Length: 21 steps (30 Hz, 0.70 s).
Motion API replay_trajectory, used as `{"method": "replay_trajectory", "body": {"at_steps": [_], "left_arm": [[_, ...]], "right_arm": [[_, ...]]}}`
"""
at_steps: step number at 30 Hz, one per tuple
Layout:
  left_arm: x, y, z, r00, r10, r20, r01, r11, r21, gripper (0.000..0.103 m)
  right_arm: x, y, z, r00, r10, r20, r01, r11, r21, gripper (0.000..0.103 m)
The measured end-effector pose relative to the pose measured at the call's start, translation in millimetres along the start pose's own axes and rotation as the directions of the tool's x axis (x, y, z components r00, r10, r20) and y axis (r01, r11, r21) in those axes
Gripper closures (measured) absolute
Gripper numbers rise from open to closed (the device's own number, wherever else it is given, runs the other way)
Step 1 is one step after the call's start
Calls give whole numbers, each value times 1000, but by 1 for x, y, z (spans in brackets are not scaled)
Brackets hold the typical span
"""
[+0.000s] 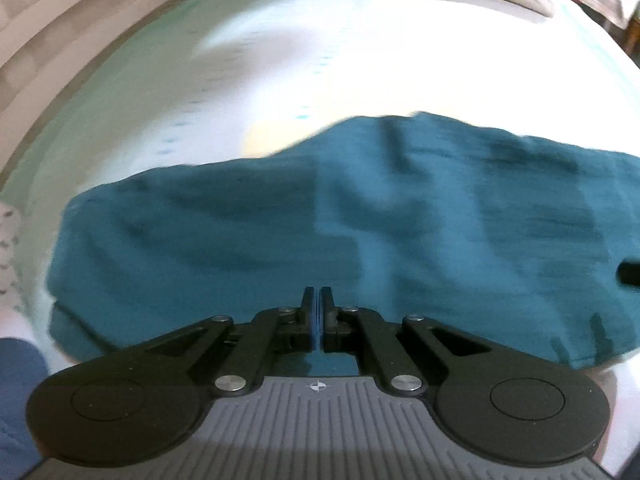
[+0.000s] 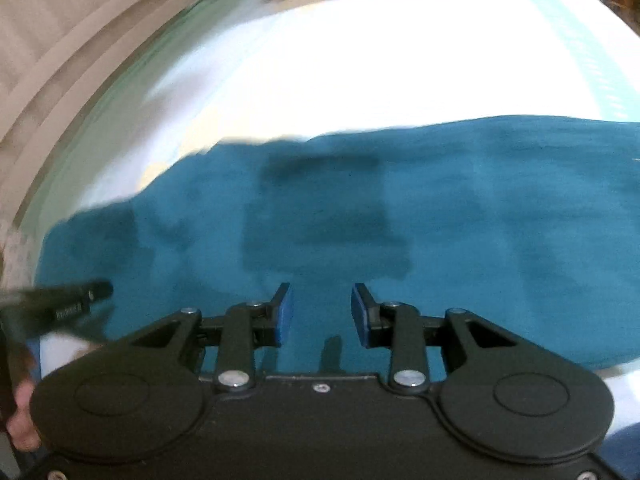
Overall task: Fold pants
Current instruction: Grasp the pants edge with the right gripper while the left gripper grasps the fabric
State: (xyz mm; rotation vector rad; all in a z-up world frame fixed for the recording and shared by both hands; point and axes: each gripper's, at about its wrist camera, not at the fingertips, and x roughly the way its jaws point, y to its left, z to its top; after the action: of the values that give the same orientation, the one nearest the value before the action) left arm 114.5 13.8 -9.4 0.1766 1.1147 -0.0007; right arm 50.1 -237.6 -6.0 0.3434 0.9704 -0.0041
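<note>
Right claw [image 2: 322,312] gapes above flat, wrinkled teal pants [image 2: 460,208].

Not much to read here tbh. Only real sign is a little crosshair mark, a circle with a cross through it, on the grey ribbed body of the left hand-held gripper [image 1: 318,295]. In the right wrist view that same hand-held gripper shows some pale print on its black side, but it's way too blurry to make out.

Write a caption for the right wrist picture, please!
Open right claw hovers over teal pants spread on a white bed.
</note>
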Motion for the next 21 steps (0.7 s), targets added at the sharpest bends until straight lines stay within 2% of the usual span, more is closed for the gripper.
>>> {"method": "replay_trajectory", "body": {"at_steps": [7,14,21], "left_arm": [[6,-55,10,997,-70,-32,71,997,37,101],[7,-95,20,992,-119,-49,122,990,66,101],[3,-127,33,989,-140,-47,144,984,108,101]], "right_arm": [[-31,-71,31,995,-91,28,87,987,133,60],[-51,-130,49,982,-188,33,179,967,183,60],[-58,-179,54,975,-223,14,213,947,240,60]]}}
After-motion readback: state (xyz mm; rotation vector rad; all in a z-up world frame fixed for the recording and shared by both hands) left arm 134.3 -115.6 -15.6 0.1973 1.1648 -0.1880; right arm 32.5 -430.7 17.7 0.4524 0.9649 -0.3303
